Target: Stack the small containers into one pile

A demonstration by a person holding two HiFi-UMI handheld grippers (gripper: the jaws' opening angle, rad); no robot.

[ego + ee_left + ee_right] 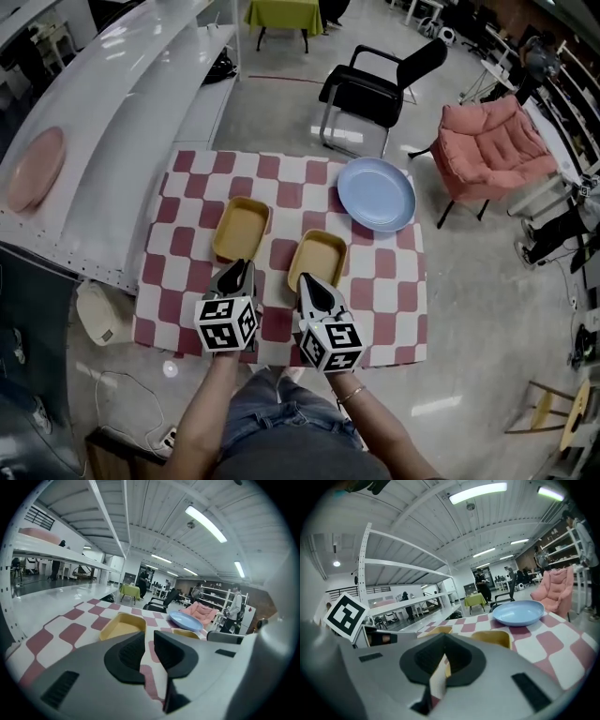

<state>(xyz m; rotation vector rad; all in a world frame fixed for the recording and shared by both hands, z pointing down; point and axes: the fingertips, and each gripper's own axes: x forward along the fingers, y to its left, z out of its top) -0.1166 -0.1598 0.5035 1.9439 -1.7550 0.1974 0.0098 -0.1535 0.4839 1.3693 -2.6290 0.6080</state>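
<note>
On the red-and-white checked surface (394,281), two shallow yellow rectangular containers lie apart, long axes running near to far. The left container (241,228) sits just beyond the left claw (237,272), narrowly parted and empty. The right container (317,259) sits just beyond the right claw (309,284), closed on nothing.

The right gripper (444,641) hides most of the left tub (439,630) and the right tub (497,638) in its view. In the left gripper view, a jaw covers most of the right tub.
</note>
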